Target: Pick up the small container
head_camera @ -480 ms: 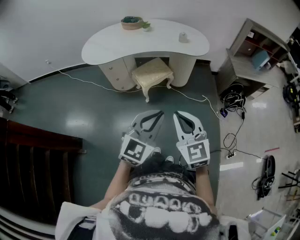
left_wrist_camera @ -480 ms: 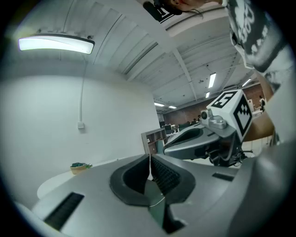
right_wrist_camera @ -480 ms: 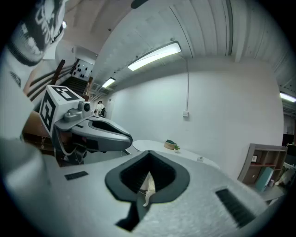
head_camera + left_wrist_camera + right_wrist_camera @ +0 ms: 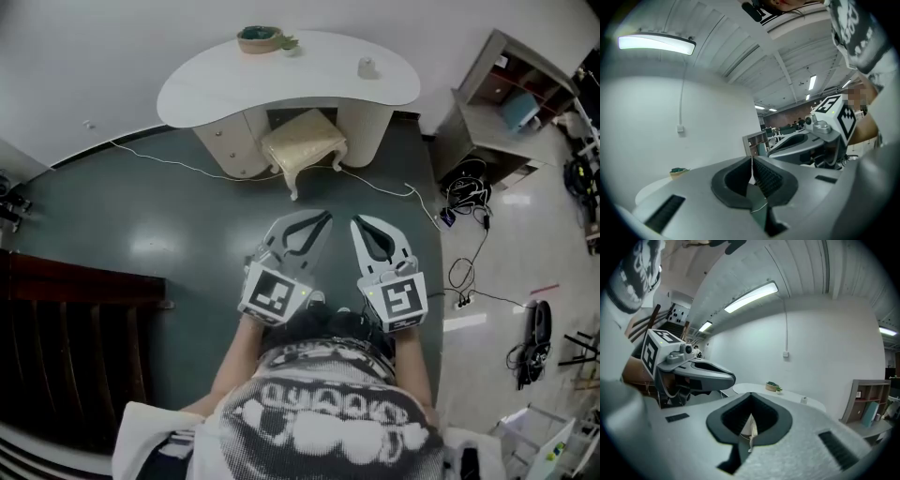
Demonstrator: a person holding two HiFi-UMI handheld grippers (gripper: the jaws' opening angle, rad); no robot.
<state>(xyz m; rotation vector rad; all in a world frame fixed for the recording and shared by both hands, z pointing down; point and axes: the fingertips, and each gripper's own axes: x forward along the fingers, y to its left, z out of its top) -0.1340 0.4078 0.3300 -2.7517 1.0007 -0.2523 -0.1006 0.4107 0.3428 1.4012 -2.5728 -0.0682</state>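
Our right gripper (image 4: 361, 230) has its jaws pressed together with nothing between them, and the right gripper view shows only the ribbed pads meeting along a thin seam. Our left gripper (image 4: 317, 223) is the same: jaws together, nothing held. We hold both close in front of the body, side by side, tips pointing toward the white desk (image 4: 300, 80).

The small container (image 4: 367, 67) stands on the desk top near its right end, well apart from both grippers. At the far left end of the same desk sits a bowl with a plant (image 4: 260, 39), and a cushioned stool (image 4: 303, 141) is tucked under the desk's middle, between us and the desk's front edge.

What matters for the reach is the direction. From our grippers the container lies straight ahead, across the open floor, and slightly to the right. It sits nearly in line with the right gripper, whose own view shows it as a small pale shape (image 4: 803, 400) on the desk, just right of the jaws' line. We judge the right gripper the nearer and better placed.

The container looks short and upright, with no long axis we can make out from here. We would need to close the whole distance to the desk, pass right of the stool, and spread the jaws before reaching it.
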